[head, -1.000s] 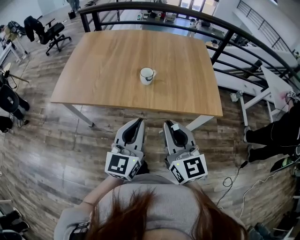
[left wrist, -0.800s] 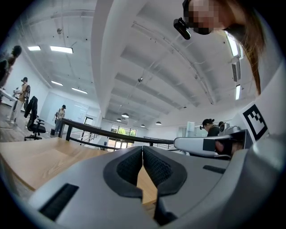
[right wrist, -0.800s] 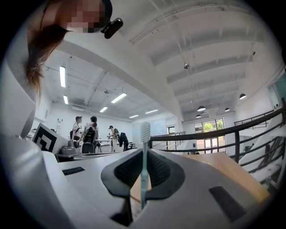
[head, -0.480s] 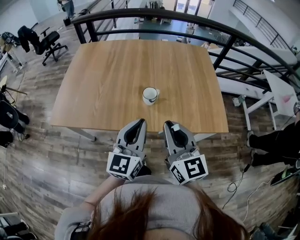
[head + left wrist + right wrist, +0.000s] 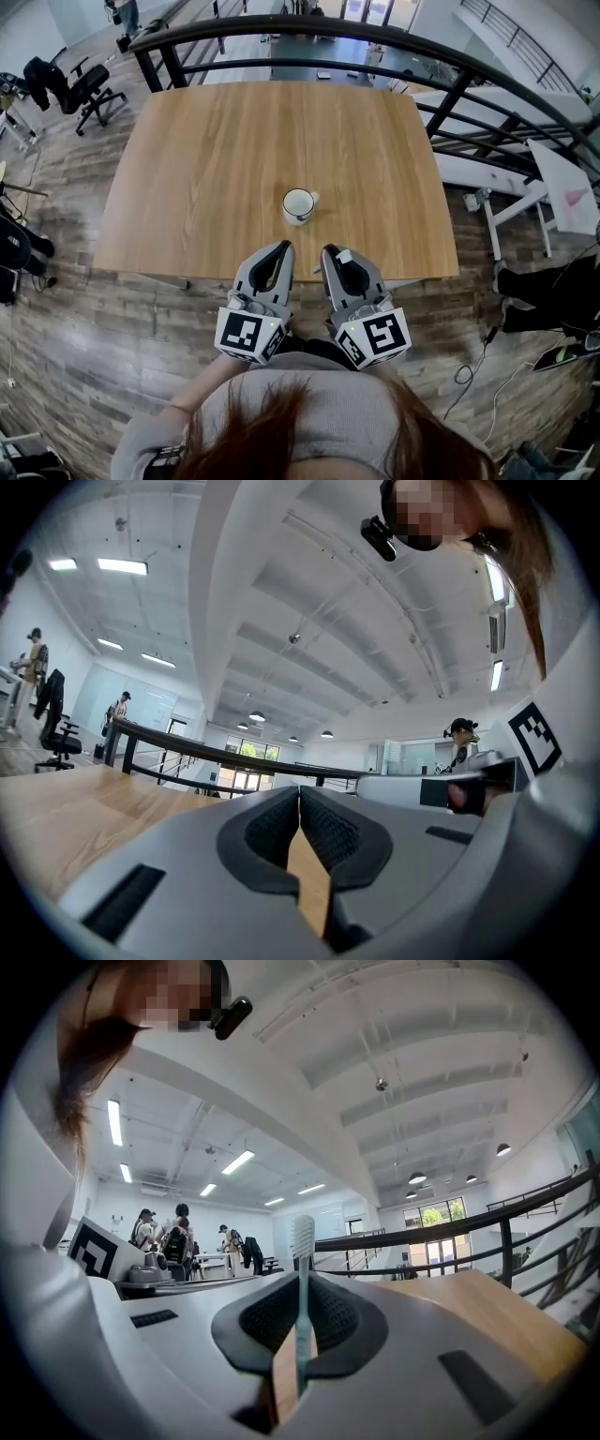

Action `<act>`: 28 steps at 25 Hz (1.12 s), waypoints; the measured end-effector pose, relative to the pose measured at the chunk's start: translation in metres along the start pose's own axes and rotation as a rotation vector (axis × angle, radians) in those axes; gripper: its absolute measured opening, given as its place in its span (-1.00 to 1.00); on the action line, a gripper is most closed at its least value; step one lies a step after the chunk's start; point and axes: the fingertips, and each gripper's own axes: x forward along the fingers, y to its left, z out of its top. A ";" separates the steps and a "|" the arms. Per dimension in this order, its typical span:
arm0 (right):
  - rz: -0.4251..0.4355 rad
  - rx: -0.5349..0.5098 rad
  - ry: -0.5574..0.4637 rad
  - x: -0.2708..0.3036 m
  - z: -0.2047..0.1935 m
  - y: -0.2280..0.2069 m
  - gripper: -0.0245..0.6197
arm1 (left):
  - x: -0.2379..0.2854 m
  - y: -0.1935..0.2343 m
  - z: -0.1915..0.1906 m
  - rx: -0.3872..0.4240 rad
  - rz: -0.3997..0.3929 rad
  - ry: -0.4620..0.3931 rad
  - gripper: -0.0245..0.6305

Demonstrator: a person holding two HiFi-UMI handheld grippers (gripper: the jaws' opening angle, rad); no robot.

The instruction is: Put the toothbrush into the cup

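A white cup (image 5: pixel 298 204) with a handle stands on the wooden table (image 5: pixel 206 159), a little toward its near edge. My right gripper (image 5: pixel 328 251) (image 5: pixel 301 1279) is shut on a pale toothbrush (image 5: pixel 302 1241). The brush stands upright between the pads, bristle head on top. In the head view its white top (image 5: pixel 344 256) shows above the jaws. My left gripper (image 5: pixel 284 247) (image 5: pixel 299 797) is shut with nothing in it. Both grippers point level at the table's near edge, side by side, a short way short of the cup.
A black railing (image 5: pixel 309 28) curves round the table's far and right sides. An office chair (image 5: pixel 80 84) stands at the far left. A white desk (image 5: pixel 553 178) and someone's dark legs (image 5: pixel 553 281) are at the right, with cables (image 5: pixel 487 366) on the wooden floor.
I have moved toward the table with both grippers. The table and cup are closer, and the fingertips now reach its near edge. Neither gripper's jaws changed.
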 end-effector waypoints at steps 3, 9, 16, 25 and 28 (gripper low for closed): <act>0.017 -0.003 -0.009 -0.004 0.007 -0.006 -0.83 | 0.005 -0.005 0.002 0.000 0.017 -0.003 -0.90; 0.067 -0.021 -0.016 0.007 0.013 -0.012 -0.83 | 0.007 0.002 0.016 -0.001 0.060 -0.043 -0.90; 0.108 -0.080 -0.005 0.032 0.016 -0.020 -0.83 | 0.003 0.012 0.017 -0.029 0.108 -0.048 -0.90; 0.192 -0.261 -0.156 0.101 0.013 -0.032 -0.83 | -0.017 0.033 0.006 -0.042 0.200 -0.018 -0.90; 0.223 -0.287 -0.143 0.122 -0.004 -0.035 -0.83 | -0.027 0.041 0.003 -0.042 0.237 -0.007 -0.90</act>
